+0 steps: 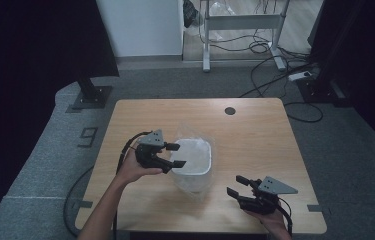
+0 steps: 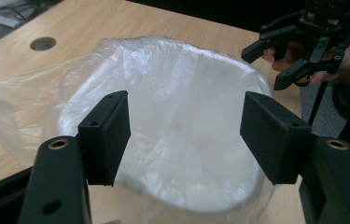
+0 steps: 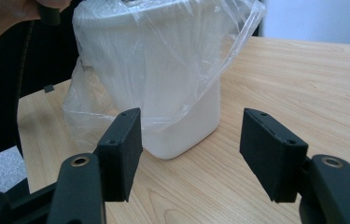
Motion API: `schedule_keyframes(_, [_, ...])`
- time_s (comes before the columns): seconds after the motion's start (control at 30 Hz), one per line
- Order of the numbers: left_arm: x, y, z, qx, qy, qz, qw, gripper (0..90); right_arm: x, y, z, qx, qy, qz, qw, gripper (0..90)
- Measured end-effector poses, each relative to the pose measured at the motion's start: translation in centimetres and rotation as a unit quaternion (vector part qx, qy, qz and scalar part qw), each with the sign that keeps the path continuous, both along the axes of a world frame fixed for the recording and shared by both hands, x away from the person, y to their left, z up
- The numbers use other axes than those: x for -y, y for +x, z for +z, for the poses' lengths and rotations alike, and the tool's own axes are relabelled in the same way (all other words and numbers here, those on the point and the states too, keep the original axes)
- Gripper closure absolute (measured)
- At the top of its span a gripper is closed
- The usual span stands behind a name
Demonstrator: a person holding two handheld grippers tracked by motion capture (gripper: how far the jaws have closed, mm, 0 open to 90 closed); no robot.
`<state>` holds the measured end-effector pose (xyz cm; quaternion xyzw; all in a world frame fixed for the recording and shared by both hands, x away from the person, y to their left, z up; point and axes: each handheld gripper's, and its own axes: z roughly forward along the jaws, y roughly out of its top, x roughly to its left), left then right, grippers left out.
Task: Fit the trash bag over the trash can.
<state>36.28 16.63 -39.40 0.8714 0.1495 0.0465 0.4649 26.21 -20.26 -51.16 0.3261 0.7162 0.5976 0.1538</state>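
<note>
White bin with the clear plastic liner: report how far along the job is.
Done: the clear plastic liner bag sits inside the small white plastic bin and folds over its rim. In hand: the left hand-held gripper hovers at the rim, jaws open, gripping nothing; the right hand-held gripper waits open, apart. Left: loose plastic bunched on the wooden table looks untidied.

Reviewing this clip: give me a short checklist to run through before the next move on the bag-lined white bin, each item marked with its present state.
1. Left gripper jaws open, nothing between the pads: ok.
2. Right gripper jaws open and apart from the bin: ok.
3. White bin upright on the table: ok.
4. Plastic bag draped over the bin's rim all round: cannot tell; the far side is unclear.
5. Bag hanging neatly: not ok; loose plastic spreads onto the table beside the bin.
</note>
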Motion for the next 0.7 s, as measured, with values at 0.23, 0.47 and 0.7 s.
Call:
schedule_keyframes(0.23, [-1.9,-1.5,0.0,0.012,-0.012,0.022,0.9996,33.2,0.3,0.0,-0.1,-0.001,0.002,-0.008,1.0,38.4])
schedule_keyframes(0.47, [-4.1,-3.6,-0.7,0.026,-0.028,0.042,0.9984,33.0,0.9,0.0,0.0,0.001,0.007,-0.015,0.9999,38.4])
schedule_keyframes(0.7, [-6.1,-4.9,-1.9,0.027,-0.033,0.059,0.9973,32.7,1.0,0.1,-0.1,-0.001,0.006,-0.017,0.9998,38.4])
